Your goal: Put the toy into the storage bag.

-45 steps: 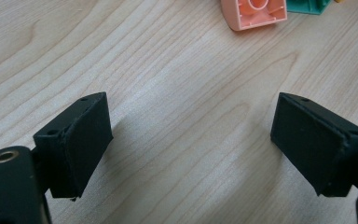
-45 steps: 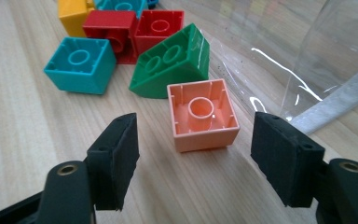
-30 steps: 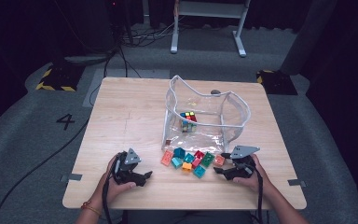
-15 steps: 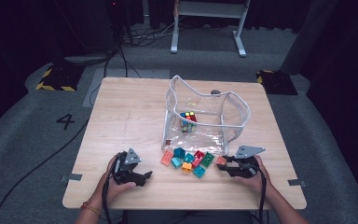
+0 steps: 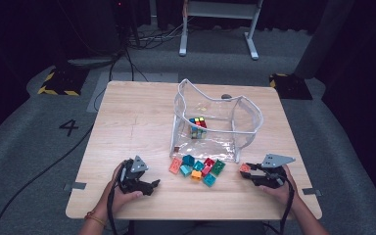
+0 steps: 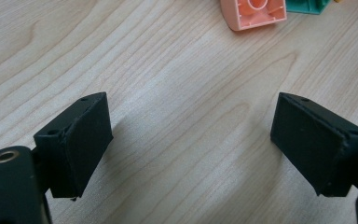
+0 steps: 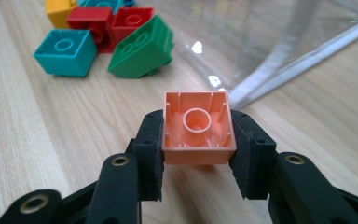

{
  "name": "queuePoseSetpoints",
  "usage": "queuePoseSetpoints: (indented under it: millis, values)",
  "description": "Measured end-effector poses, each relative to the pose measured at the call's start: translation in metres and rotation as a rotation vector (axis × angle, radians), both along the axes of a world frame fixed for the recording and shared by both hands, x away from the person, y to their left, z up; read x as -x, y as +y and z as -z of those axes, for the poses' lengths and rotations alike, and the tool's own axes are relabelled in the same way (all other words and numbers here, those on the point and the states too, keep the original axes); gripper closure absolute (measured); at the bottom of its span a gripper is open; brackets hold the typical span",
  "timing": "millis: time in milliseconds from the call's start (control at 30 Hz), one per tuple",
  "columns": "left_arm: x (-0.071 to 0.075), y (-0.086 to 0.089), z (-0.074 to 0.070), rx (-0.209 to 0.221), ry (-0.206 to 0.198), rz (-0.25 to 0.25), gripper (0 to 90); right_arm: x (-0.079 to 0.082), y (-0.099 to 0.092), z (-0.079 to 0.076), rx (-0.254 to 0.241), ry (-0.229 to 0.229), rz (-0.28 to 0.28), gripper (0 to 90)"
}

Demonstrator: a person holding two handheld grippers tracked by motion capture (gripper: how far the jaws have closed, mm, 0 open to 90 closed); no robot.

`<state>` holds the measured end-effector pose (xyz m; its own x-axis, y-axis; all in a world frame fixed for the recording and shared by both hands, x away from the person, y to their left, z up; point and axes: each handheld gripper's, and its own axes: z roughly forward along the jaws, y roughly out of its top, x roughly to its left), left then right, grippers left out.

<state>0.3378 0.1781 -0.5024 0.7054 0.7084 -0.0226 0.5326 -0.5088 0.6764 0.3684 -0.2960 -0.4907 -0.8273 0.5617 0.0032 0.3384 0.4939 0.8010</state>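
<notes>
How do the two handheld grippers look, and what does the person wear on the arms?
Both the left gripper and the right gripper are black, each topped by a grey three-cornered plate and trailing a black cable. Their jaws carry flat black pads. The forearms are bare; the left wrist wears a thin bracelet.

Left half of the table [image 5: 127,122] bare — free passage. The clear bag [image 5: 215,122] stands right of centre; the loose block pile [image 5: 198,169] lies against its front wall, blocking the near-centre strip.
</notes>
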Motion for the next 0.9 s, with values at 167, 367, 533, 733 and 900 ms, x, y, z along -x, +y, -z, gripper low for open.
queuePoseSetpoints:
  millis: [167, 367, 533, 733, 900]
  values:
    - [0.000, 0.000, 0.000, 0.000, 0.000, 0.000, 12.6, -0.003, -0.015, -0.012, -0.028, -0.031, 0.036, 58.7]
    - [0.000, 0.000, 0.000, -0.001, 0.000, 0.001, 12.6, -0.009, -0.030, -0.034, -0.074, -0.080, 0.108, 58.7]
    - [0.000, 0.000, 0.000, 0.001, 0.001, -0.001, 12.6, -0.016, -0.042, -0.062, -0.088, -0.131, 0.146, 58.7]
    - [0.000, 0.000, 0.000, 0.001, 0.000, -0.002, 12.6, -0.028, -0.051, -0.095, -0.125, -0.181, 0.155, 58.8]
    - [0.000, 0.000, 0.000, 0.002, 0.001, -0.003, 12.6, -0.036, -0.053, -0.118, -0.139, -0.233, 0.140, 58.8]
